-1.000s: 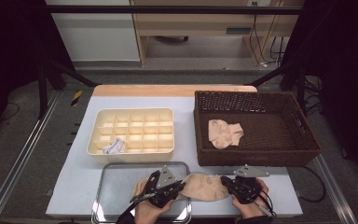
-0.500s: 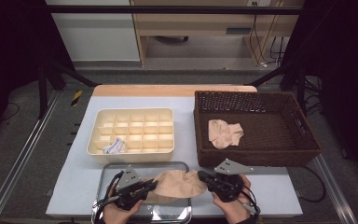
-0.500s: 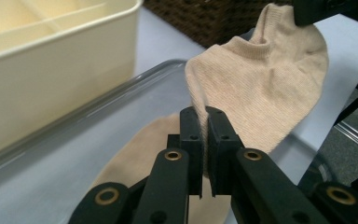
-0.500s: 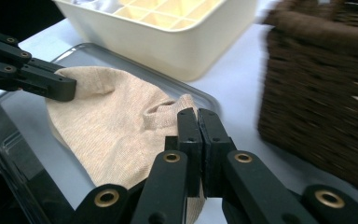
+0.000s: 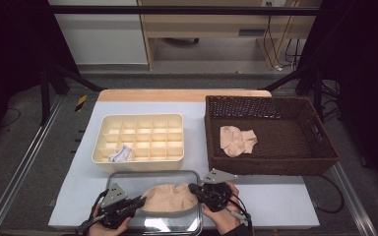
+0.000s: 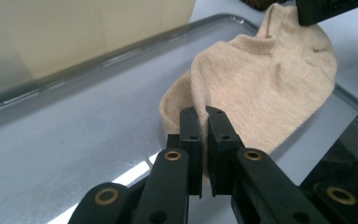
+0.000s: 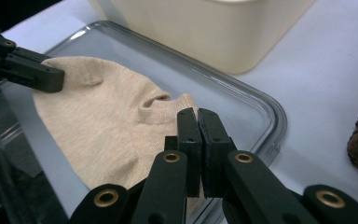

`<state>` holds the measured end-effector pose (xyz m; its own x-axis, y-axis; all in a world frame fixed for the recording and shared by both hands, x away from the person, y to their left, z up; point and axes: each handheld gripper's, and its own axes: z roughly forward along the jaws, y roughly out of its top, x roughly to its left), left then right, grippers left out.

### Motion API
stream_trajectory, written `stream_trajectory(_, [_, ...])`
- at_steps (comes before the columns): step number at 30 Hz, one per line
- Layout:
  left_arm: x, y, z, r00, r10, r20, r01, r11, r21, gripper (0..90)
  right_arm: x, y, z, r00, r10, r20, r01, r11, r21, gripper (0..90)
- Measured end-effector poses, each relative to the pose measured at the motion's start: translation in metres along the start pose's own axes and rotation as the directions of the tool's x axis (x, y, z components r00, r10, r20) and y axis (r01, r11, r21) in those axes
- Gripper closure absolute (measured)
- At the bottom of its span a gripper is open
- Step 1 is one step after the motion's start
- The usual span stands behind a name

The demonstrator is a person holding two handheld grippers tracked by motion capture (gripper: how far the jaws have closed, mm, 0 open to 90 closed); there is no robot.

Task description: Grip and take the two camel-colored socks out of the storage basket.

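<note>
White tabletop (image 5: 275, 199) — both grippers' fingers (image 6: 200, 135) pinch one beige sock (image 5: 170, 197) over a clear tray (image 5: 128, 178).

A cream divided organiser box (image 5: 139, 137) stands on the left half of the bench (image 5: 270, 199). A small white and blue-grey bundle of cloth (image 5: 119, 154) lies in one of its front compartments, near the left corner. To its right sits a dark brown wicker basket (image 5: 270, 164), with a crumpled beige sock (image 5: 236, 139) lying on its floor toward the left side. Beyond the bench's far edge stands pale wooden furniture (image 5: 202, 22), and cables (image 5: 275, 44) hang beside it.
</note>
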<state>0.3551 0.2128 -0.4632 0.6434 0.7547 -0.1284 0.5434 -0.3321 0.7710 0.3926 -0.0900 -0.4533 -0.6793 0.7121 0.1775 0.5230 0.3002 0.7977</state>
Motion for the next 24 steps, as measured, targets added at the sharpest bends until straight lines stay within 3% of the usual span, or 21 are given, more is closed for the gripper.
stream_trajectory(5, [-0.002,-0.001,0.002,0.9989,0.028,-0.038,-0.028,0.9996,0.004,82.6,-0.002,-0.007,0.008,0.9998,0.002,0.018,-0.003,1.000,0.016,86.5])
stream_trajectory(10, [0.005,0.003,-0.004,0.9985,-0.006,-0.055,0.003,0.9987,-0.052,60.7,-0.004,-0.008,0.004,0.9998,0.004,0.019,-0.004,1.000,-0.007,78.3])
stream_trajectory(12, [0.008,0.004,-0.004,0.9981,-0.019,-0.058,0.015,0.9976,-0.067,58.3,-0.006,-0.008,-0.002,0.9997,0.021,0.012,-0.020,1.000,-0.016,73.8])
stream_trajectory(21, [0.012,-0.002,0.011,0.9977,0.012,-0.066,-0.011,0.9999,0.012,64.8,-0.003,-0.028,0.009,0.9980,0.060,-0.018,-0.060,0.997,0.045,65.4])
stream_trajectory(24, [0.011,-0.005,0.014,0.9976,0.017,-0.067,-0.015,0.9995,0.029,68.2,0.002,-0.029,0.013,0.9983,0.045,-0.035,-0.043,0.997,0.061,65.2])
